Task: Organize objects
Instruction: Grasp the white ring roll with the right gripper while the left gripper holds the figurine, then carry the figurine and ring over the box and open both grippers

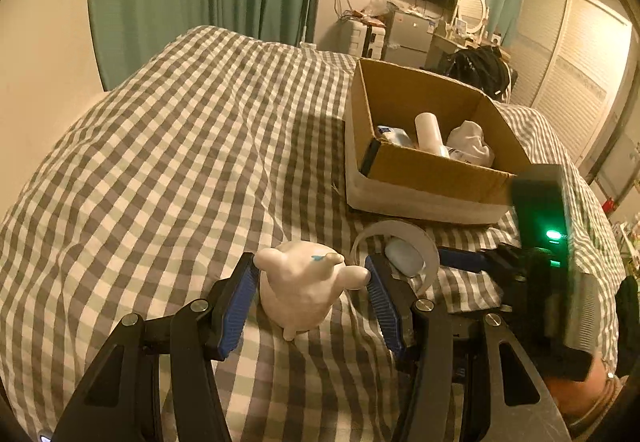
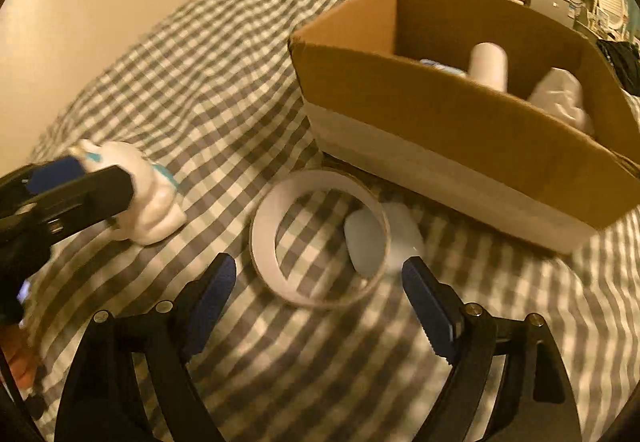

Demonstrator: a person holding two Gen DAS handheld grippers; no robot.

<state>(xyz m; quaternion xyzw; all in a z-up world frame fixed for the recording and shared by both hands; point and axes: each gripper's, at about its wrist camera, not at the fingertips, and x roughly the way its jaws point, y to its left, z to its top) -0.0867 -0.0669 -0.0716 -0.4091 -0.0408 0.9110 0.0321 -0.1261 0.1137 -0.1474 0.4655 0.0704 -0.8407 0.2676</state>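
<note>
A white toy figure (image 1: 298, 284) with blue marks lies on the checked bedspread (image 1: 160, 162). My left gripper (image 1: 310, 294) is open with its blue pads on either side of the figure, close but with gaps. It shows in the right wrist view too (image 2: 148, 198). A white tape ring (image 2: 320, 238) and a small white oval object (image 2: 366, 242) lie just ahead of my open right gripper (image 2: 320, 302), below the cardboard box (image 2: 440, 130). In the left wrist view the ring (image 1: 400, 242) sits by the right gripper's finger (image 1: 460, 260).
The cardboard box (image 1: 420, 170) stands on the bed at the right and holds a white cylinder (image 1: 428, 130), a crumpled white item (image 1: 470, 142) and a blue-labelled pack (image 1: 394, 134). Curtains, a TV and cluttered furniture are beyond the bed.
</note>
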